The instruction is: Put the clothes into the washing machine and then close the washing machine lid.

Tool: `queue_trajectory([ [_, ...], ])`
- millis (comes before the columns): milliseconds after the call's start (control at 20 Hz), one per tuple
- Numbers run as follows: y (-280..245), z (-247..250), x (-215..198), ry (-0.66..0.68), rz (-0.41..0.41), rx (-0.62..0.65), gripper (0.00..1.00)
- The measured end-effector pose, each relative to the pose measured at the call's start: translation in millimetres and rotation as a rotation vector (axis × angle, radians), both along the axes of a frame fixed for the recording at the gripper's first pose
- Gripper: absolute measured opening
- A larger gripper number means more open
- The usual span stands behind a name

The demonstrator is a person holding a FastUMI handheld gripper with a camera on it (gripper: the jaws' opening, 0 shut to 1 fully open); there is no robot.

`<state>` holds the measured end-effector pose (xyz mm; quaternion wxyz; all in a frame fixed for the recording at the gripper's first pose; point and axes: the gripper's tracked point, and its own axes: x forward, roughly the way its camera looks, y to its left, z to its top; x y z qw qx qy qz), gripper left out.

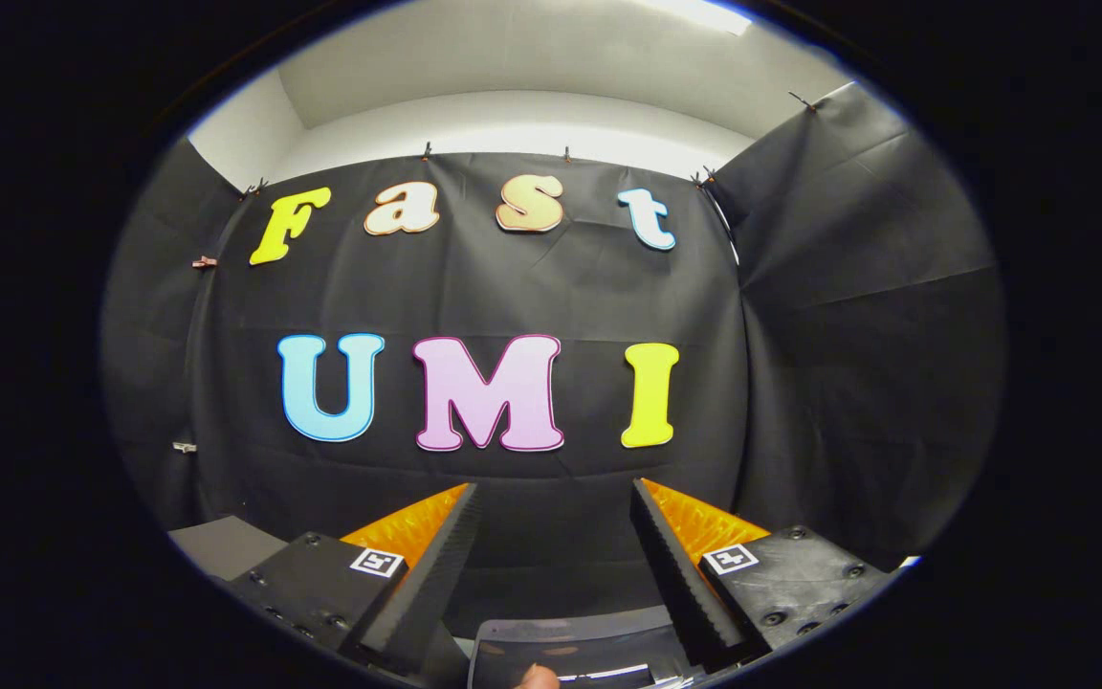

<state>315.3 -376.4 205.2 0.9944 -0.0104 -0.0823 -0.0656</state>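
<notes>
Between my tool's (553, 550) two fingers there is only empty air: they stand wide apart, pressing on nothing, and point level at the black cloth wall (513, 287) of the booth beyond them. Low down, just beneath the fingers, I can make out a translucent grey panel (575, 646) with a curved rim, and a fingertip (539, 677) at its near edge; I take it for part of the washing machine, perhaps its lid, but so little of it shows that I cannot say whether it is up or down. The clothes I cannot place at all from here, nor whether they are in the drum. This would suit a raised pose with the clothes waiting to be picked up, or one with them in and the lid down. To work well from here I judge I should tip the tool downward until the machine and the bench lie ahead of the fingers, and keep the fingers wide while I look. To the left of the tool a grey slab (226, 545) is cut off; what it is I cannot tell
</notes>
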Motion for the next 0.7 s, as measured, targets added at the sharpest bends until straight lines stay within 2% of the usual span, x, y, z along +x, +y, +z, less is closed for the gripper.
queue_trajectory([
  [700, 18.0, -6.5, 4.4, 0.021, 0.045, 0.000, 0.98],
])
